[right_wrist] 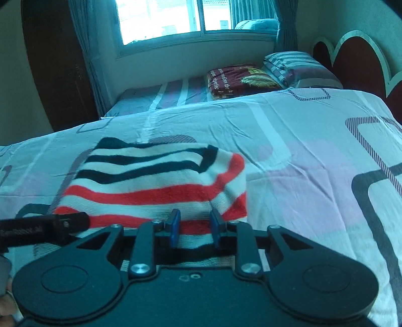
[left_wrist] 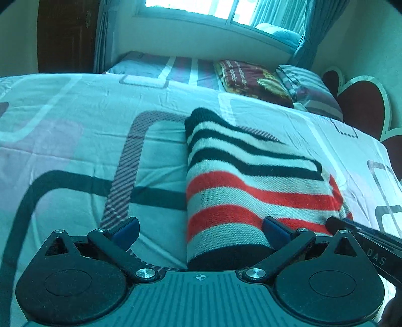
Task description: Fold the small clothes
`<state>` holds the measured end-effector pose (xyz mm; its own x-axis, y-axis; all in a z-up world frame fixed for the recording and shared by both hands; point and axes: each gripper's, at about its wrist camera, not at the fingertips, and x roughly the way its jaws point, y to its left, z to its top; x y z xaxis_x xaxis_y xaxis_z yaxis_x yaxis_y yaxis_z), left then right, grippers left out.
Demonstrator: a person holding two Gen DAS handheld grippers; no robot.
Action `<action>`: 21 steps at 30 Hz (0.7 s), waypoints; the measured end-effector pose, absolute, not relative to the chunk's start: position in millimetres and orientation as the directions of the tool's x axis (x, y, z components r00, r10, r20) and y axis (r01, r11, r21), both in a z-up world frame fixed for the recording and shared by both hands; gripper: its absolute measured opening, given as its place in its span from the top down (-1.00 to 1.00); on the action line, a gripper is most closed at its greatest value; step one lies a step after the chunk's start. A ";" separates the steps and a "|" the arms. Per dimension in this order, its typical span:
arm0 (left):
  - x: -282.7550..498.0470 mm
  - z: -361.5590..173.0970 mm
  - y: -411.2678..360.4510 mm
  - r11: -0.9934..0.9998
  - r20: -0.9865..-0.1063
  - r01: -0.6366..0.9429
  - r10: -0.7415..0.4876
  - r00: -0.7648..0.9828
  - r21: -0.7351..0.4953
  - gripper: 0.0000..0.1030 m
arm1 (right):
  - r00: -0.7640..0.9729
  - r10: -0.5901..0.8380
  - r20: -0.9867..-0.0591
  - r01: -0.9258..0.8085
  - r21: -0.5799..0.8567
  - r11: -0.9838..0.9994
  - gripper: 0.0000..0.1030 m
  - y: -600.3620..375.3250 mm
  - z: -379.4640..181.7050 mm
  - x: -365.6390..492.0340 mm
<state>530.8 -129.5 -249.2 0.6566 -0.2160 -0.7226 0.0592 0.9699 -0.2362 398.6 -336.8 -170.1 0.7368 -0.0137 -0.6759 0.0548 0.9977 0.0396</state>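
Note:
A small striped knit garment (left_wrist: 251,181), with black, white and red bands, lies folded on the patterned bedsheet (left_wrist: 75,140). It also shows in the right wrist view (right_wrist: 155,181). My left gripper (left_wrist: 201,230) is wide open, its jaws either side of the garment's near left edge. My right gripper (right_wrist: 194,230) is partly open just above the garment's near edge, with nothing between its blue pads (right_wrist: 175,227). The right gripper's body (left_wrist: 364,239) shows at the lower right of the left wrist view.
A dark red folded blanket (left_wrist: 253,80) and a striped pillow (left_wrist: 309,88) lie at the head of the bed. A red heart-shaped headboard (right_wrist: 356,60) stands on the right. A window with curtains (right_wrist: 165,22) is at the back wall.

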 end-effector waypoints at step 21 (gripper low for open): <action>456.5 -244.5 -123.6 0.963 -0.735 0.163 -0.268 0.622 -0.214 -1.00 | 0.731 0.028 -0.682 0.042 0.085 0.995 0.46 -340.6 -149.7 307.1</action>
<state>456.5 -123.6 -244.5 0.6221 -0.2685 -0.7355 0.1626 0.9632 -0.2141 307.1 -340.6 -149.7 0.7308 0.0277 -0.6820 0.0419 0.9955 0.0853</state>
